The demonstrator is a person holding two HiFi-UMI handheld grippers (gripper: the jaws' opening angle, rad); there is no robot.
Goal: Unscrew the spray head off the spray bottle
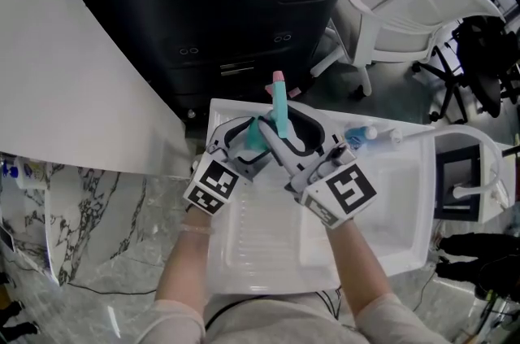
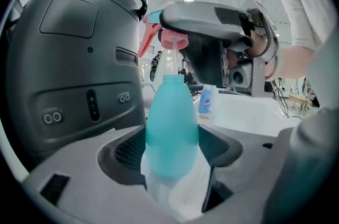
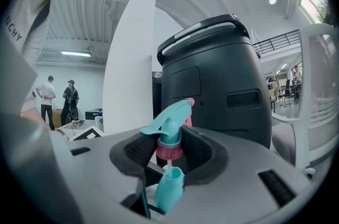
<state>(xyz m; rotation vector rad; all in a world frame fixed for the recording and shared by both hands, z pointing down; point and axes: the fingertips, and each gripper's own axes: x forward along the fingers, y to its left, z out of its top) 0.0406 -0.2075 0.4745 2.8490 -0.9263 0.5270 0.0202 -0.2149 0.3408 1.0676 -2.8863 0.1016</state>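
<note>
The teal spray bottle (image 2: 170, 127) stands upright between the pads of my left gripper (image 2: 172, 154), which is shut on its body. Its neck is bare. The teal spray head (image 3: 168, 127) with its pink collar (image 3: 168, 152) hangs just above the bottle's neck (image 3: 169, 186). My right gripper (image 3: 169, 151) is shut on that collar. A thin dip tube (image 3: 167, 166) still runs from the collar down into the neck. In the head view both grippers meet over the white tray (image 1: 390, 212), the left gripper (image 1: 244, 141) beside the right gripper (image 1: 296, 141), with the spray head (image 1: 280, 102) sticking up.
A big dark grey machine (image 1: 236, 1) stands right behind the tray. A white curved panel (image 1: 65, 74) lies at the left. A second spray bottle (image 1: 361, 137) lies on the tray's far right. A white chair (image 1: 406, 17) and black chairs stand at the back right.
</note>
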